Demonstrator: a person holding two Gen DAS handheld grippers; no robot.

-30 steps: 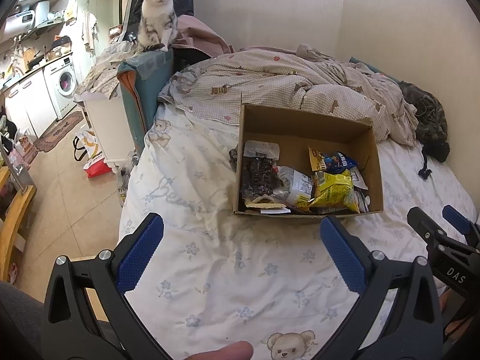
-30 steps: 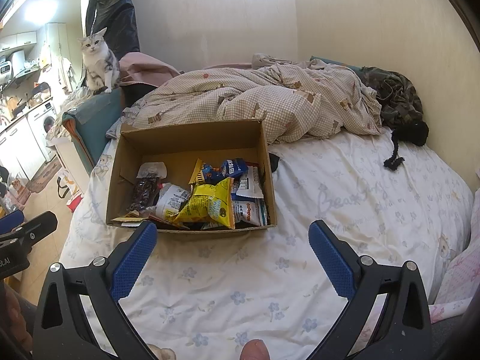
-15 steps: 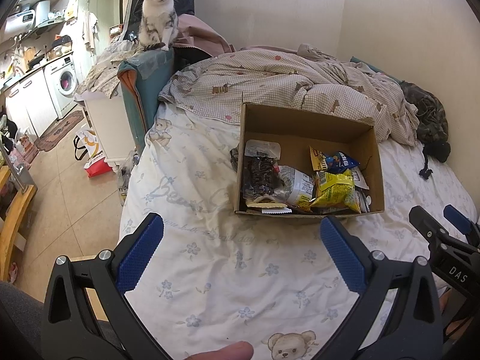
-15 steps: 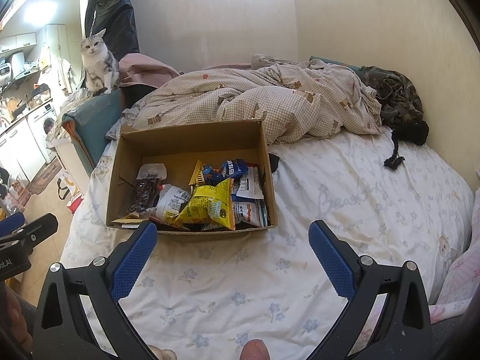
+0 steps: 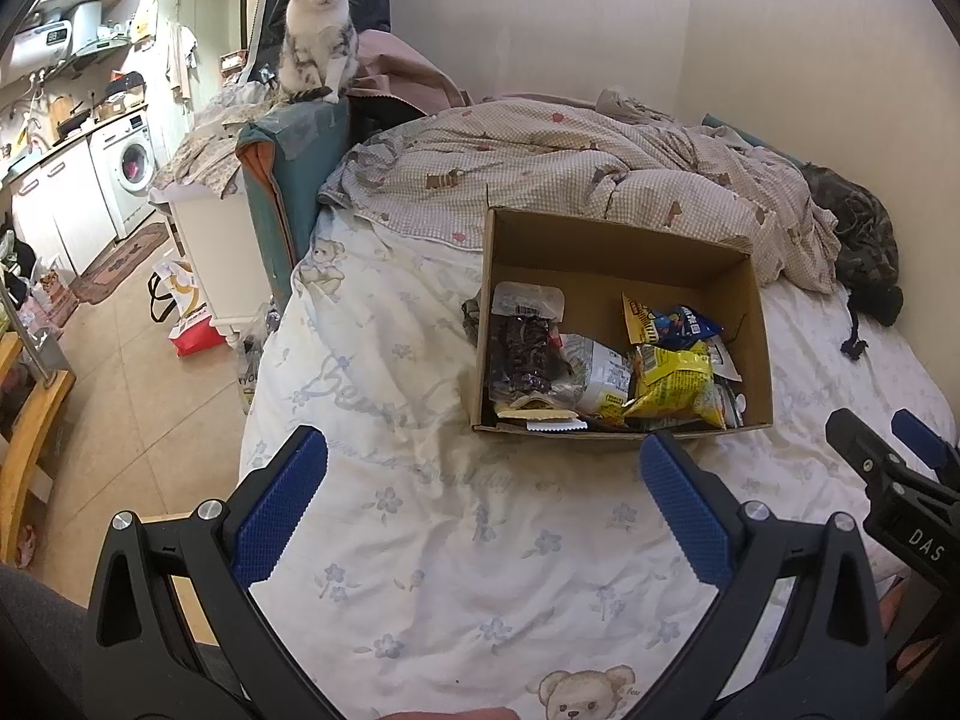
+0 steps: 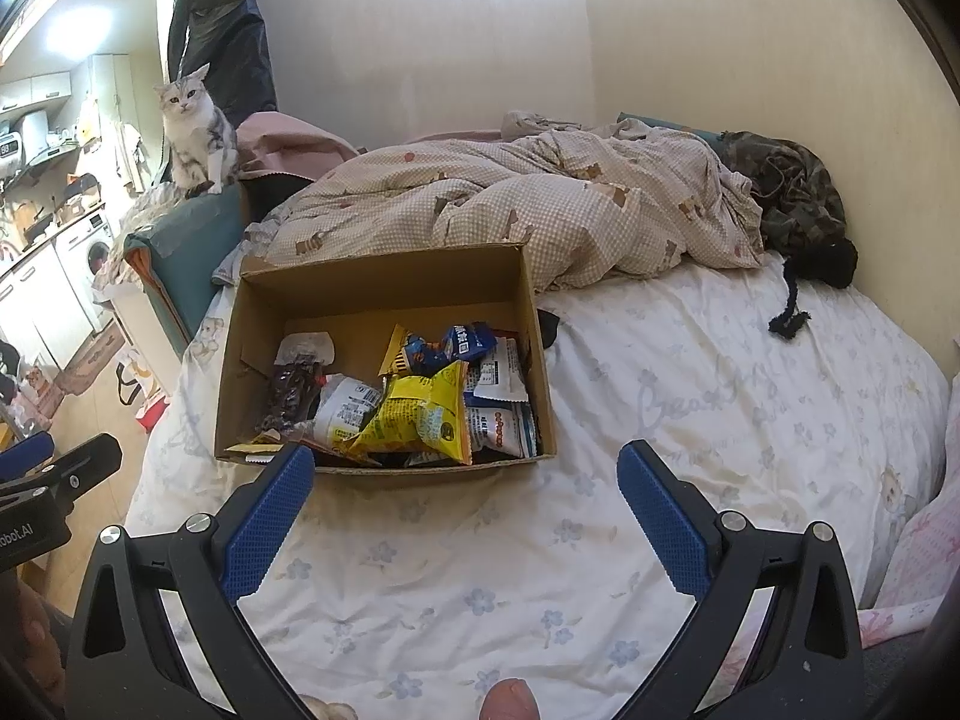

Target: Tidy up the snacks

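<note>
An open cardboard box lies on the bed and holds several snack packets. Among them are a yellow bag, a blue packet, a dark packet of dried fruit and a white packet. My left gripper hovers open over the sheet just in front of the box, nothing between its blue pads. My right gripper is open too, at the box's near edge, empty.
The bed sheet has a rumpled checked quilt behind the box and dark clothing by the wall. A cat sits on a teal cushion at the bed's left. The floor and a kitchen with a washing machine lie left.
</note>
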